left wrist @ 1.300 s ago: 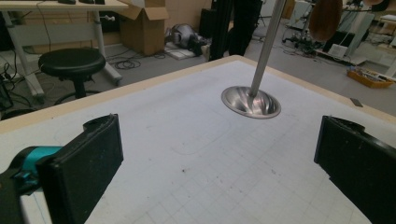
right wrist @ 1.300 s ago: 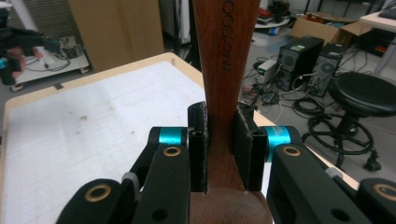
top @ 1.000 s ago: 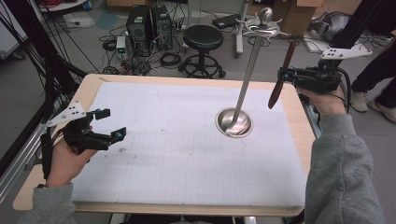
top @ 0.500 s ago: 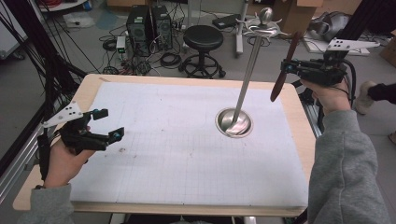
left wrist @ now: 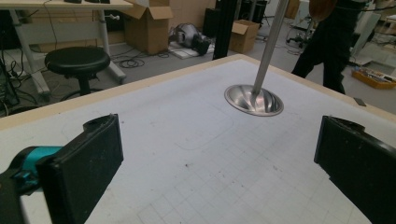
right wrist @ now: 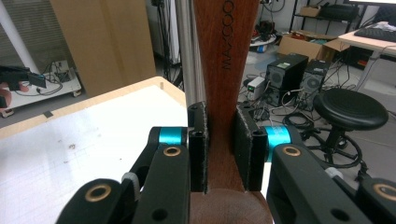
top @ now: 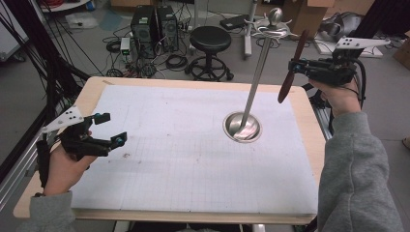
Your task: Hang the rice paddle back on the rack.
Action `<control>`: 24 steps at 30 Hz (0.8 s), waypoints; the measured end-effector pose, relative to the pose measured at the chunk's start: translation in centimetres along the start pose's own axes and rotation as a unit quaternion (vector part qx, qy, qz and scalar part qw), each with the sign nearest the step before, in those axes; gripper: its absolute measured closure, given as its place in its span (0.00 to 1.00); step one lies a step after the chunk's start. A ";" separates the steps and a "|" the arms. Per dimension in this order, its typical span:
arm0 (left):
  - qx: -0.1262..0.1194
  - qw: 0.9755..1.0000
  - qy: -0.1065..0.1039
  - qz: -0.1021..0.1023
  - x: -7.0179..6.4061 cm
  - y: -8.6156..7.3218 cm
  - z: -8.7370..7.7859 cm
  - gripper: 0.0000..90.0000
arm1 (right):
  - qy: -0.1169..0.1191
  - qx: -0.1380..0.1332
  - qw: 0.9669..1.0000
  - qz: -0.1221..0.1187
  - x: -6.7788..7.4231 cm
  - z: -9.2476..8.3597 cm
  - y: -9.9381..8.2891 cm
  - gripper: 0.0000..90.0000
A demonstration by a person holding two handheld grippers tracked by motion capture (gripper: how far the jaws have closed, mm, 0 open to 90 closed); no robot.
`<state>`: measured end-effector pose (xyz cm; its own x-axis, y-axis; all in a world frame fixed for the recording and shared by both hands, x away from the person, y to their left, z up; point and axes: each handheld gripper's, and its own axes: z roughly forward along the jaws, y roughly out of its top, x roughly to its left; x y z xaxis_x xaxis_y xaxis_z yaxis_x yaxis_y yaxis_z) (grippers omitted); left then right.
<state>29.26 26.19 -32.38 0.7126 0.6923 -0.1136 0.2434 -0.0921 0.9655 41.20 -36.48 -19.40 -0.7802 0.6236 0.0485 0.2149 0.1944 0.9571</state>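
High view, right gripper (top: pixel 296 66): raised above the table's far right corner; jaws pinch the handle of a wooden spatula (top: pixel 290 70).
High view, spatula axis: long axis steeply tilted, upper end toward the far side and slightly right, rounded lower end pointing down toward the table edge, clear of the surface.
High view, metal stand (top: pixel 257 72): a slanted steel pole rising from a round dished base (top: pixel 241 127) on the white mat (top: pixel 183 159); hooks and a knob at its top, just left of the spatula, with a gap between them.
High view, left gripper (top: pixel 107 130): low over the mat's near left side, jaws spread, nothing between them.
High view, surroundings: black stool (top: pixel 210 41) and computer towers (top: pixel 153 24) on the floor beyond the table (top: pixel 309 130).
Left gripper view, jaws: two black pads wide apart, framing bare gridded mat.
Left gripper view, stand: dished base (left wrist: pixel 253 99) and pole (left wrist: pixel 271 42) ahead and to the right; a box (left wrist: pixel 149 25) on the floor behind.
Right gripper view, jaws: pads pressed on both sides of the spatula (right wrist: pixel 225 93), whose handle runs up out of the frame.
Right gripper view, obstruction: steel pole (right wrist: pixel 189 51) stands just left of and behind the handle; the stool (right wrist: pixel 348 112) lies at right.
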 end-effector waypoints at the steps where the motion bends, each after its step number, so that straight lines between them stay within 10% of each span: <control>1: 0.001 1.000 0.000 -0.001 0.0 0.0 0.0 0.02 | 0.000 0.001 1.000 0.000 0.0 0.1 0.0 0.86; 24: 0.001 1.000 0.003 -0.002 0.1 -0.1 -0.3 0.02 | 0.015 0.001 1.000 -0.007 0.2 1.2 0.1 0.86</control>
<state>29.08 26.52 -32.43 0.7071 0.6975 -0.1166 0.2483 -0.0905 0.9644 41.74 -35.41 -19.68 -0.8009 0.5972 0.0438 0.2044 0.2039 0.9574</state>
